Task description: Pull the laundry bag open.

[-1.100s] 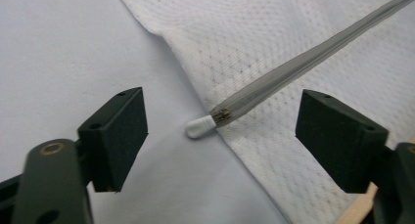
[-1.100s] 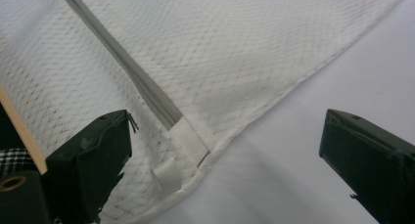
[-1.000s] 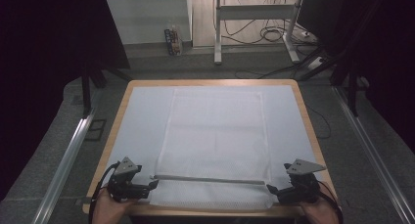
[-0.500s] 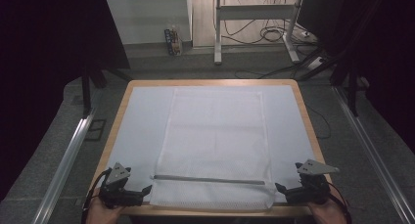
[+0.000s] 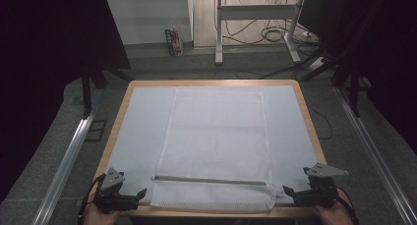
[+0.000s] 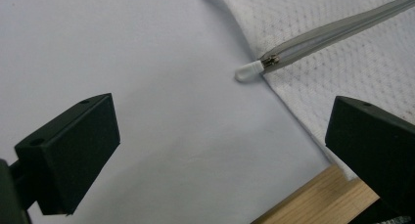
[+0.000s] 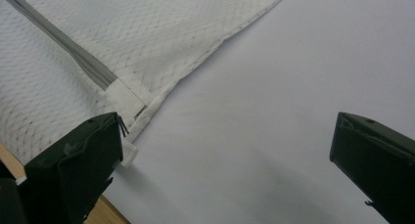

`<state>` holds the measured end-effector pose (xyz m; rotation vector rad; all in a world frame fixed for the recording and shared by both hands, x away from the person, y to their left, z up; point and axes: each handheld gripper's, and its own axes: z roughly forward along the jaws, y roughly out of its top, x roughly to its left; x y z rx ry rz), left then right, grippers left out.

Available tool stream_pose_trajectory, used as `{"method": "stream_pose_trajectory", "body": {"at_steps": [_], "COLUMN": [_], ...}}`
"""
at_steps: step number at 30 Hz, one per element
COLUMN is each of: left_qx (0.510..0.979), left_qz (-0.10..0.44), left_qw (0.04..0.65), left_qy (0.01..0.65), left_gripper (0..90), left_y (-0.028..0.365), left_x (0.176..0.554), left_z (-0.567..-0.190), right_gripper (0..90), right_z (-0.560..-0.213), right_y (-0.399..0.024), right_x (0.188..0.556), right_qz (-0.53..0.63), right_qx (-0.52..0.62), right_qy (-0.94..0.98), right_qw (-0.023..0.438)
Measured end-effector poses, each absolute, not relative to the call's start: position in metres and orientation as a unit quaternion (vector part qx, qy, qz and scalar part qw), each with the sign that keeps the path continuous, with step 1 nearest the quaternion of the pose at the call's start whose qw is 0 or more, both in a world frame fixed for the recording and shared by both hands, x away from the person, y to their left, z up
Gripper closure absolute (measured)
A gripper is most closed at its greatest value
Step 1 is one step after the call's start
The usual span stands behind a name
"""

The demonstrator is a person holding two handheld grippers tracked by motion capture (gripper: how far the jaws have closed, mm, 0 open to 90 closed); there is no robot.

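The left gripper [image 5: 141,193] stands with its jaws spread wide and nothing between them; they have just been opening, and in the left gripper view they frame bare pale cover, with the white mesh bag [image 6: 342,82] off to one side and untouched. It sits at the near left corner of the table [image 5: 123,95], held low by the left hand [image 5: 96,216], and its tips point inward toward the bag's near edge. The right gripper [image 5: 288,191] mirrors it at the near right corner, in the right hand [image 5: 337,212], jaws likewise wide apart and gripping nothing; in the right gripper view one jaw hangs just over the bag's corner, near the small white tab [image 7: 128,153] at the seam, but no pad presses on cloth. Between the two, the mesh bag [image 5: 216,146] lies flat and squared on the pale blue cover [image 5: 290,122], its long sides running away from the person and its grey zipper [image 5: 209,180] running across near the front edge, closed along its length as far as can be seen, with the pale puller tip [image 6: 248,71] poking just past the bag's left edge. The bag looks smoothed out with no folds, which suggests that it has been laid out on purpose and let go, each gripper parked clear of its own corner so that the cloth is not dragged. Judged from this, the spreading step seems complete, and any fold or lift would begin from these near corners. Beyond the table are a grey floor [image 5: 196,63], a metal stand [image 5: 219,33] and loose cables [image 5: 275,33].
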<state>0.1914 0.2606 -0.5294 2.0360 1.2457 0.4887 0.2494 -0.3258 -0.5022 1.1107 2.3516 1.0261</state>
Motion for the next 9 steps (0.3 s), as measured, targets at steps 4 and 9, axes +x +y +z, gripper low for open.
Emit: {"method": "stream_pose_trajectory", "body": {"at_steps": [4,9], "left_qx": [0.789,0.791], "left_qz": [0.192,0.191], "left_qw": [0.333,0.330], "left_qy": [0.479,0.478], "left_gripper": [0.0,0.0], "left_y": [0.2578,0.2569], "left_x": [0.1920,0.1930], "left_z": [-0.5301,-0.5303], "right_gripper": [0.0,0.0], "right_z": [-0.5034,-0.5042], "right_y": [-0.3257,-0.3253], "right_x": [0.2500,0.2505], "right_qz": [0.355,0.348], "right_qx": [0.393,0.391], "right_qy": [0.831,0.834], "right_qw": [0.173,0.176]}}
